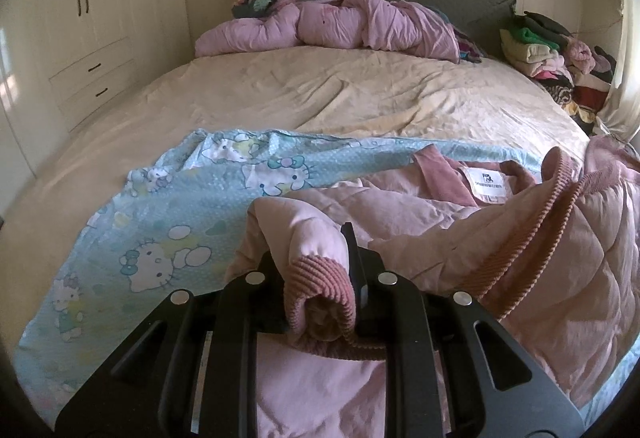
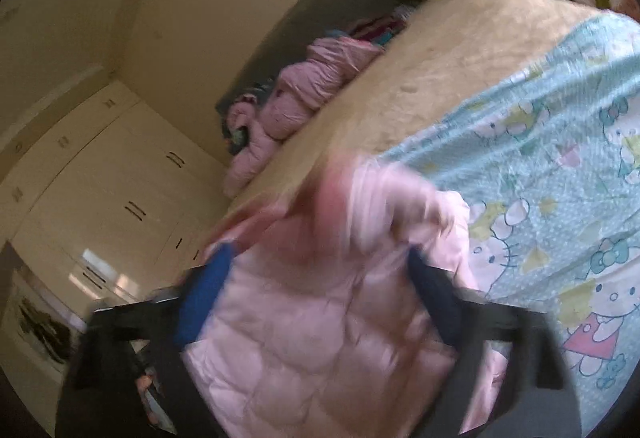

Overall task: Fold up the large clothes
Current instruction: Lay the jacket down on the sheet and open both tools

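A pale pink quilted jacket (image 1: 520, 278) with darker ribbed trim lies on a blue cartoon-cat sheet (image 1: 180, 217) at the near end of the bed (image 1: 320, 89). Its collar and white label (image 1: 486, 181) face up. My left gripper (image 1: 316, 258) is shut on a sleeve just behind its ribbed cuff (image 1: 320, 294), which bulges toward the camera. In the blurred right wrist view, my right gripper (image 2: 320, 254) stands wide open, blue pads (image 2: 204, 294) apart. The jacket (image 2: 312, 338) lies between the fingers and is not pinched. The sheet (image 2: 560, 177) spreads to the right.
A bunched pink duvet (image 1: 340, 25) lies by the grey headboard. A pile of folded and loose clothes (image 1: 560, 57) sits at the bed's far right corner. Cream wardrobes with drawers (image 1: 92, 73) line the left wall. Cream bedding covers the middle of the bed.
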### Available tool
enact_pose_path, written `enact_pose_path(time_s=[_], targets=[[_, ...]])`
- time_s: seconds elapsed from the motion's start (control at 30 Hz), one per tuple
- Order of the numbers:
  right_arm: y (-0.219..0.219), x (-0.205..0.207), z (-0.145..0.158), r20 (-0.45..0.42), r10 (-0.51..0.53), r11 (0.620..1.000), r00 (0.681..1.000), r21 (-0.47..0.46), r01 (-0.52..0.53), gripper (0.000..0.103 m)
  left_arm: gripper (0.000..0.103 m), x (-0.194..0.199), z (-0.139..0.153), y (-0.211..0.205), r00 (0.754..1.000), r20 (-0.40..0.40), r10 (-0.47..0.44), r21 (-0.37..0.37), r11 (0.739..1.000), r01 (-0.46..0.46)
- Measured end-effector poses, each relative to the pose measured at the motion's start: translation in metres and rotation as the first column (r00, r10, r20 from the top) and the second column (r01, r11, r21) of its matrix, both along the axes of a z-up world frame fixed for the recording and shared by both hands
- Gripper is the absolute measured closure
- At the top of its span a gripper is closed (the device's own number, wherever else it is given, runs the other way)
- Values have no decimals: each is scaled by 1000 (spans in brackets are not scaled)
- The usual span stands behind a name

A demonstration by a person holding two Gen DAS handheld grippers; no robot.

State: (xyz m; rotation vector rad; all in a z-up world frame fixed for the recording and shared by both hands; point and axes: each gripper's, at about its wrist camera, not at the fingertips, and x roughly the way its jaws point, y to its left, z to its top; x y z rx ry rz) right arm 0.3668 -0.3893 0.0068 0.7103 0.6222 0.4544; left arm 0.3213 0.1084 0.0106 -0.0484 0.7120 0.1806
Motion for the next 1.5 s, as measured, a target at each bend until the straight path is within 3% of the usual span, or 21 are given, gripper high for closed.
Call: enact_pose_path(time_s=[0.17,0.3,0.47,0.5,0.57,0.63,0.73,0.8,0.9,1.03,1.17,1.37,1.5], targets=[[37,-17,3,9,102,984,995,-147,-99,9,89,3,-3,-2,1000,-2,-4,-3,1000,4],[79,-22,-16,-78,176,921,981,-338,-192,9,88,4,-2,-2,1000,-1,-6,-13,1000,6],[98,-19,-37,-135,161,879,978,-430,-205,9,79,3,-1,-5,1000,19,-13,-25,1000,14],[101,-19,-38,-135,160,872,978,-445,-204,9,73,2,1,-7,999,28,-20,-35,999,21],[103,-19,-39,-133,161,868,978,-452,-205,8,65,-2,3,-6,999,40,-27,-47,998,29],[102,-20,-38,-131,163,872,978,-445,-205,8,49,-5,7,-7,998,60,-34,-59,998,38],[101,-21,-38,-127,162,877,979,-437,-201,8,30,-11,14,-11,996,89,-25,-13,1000,26],[100,-22,-38,-121,158,881,980,-431,-195,8,29,-15,19,-13,994,105,-39,-4,999,39],[94,-25,-36,-112,151,891,982,-416,-184,8,17,-18,22,-13,993,113,-46,8,999,46],[88,-31,-28,-86,144,897,986,-408,-167,8,9,-26,26,-13,991,128,-46,47,998,40],[76,-34,-15,-43,102,893,994,-436,-111,8,9,-39,24,0,990,142,-18,48,999,11],[44,-24,-10,-31,7,877,1000,-480,-21,8,9,-47,-9,32,998,55,30,-29,999,-29],[30,-16,-17,-57,-26,858,998,-514,-7,8,9,-49,-37,45,1000,-13,4,-107,994,-6]])
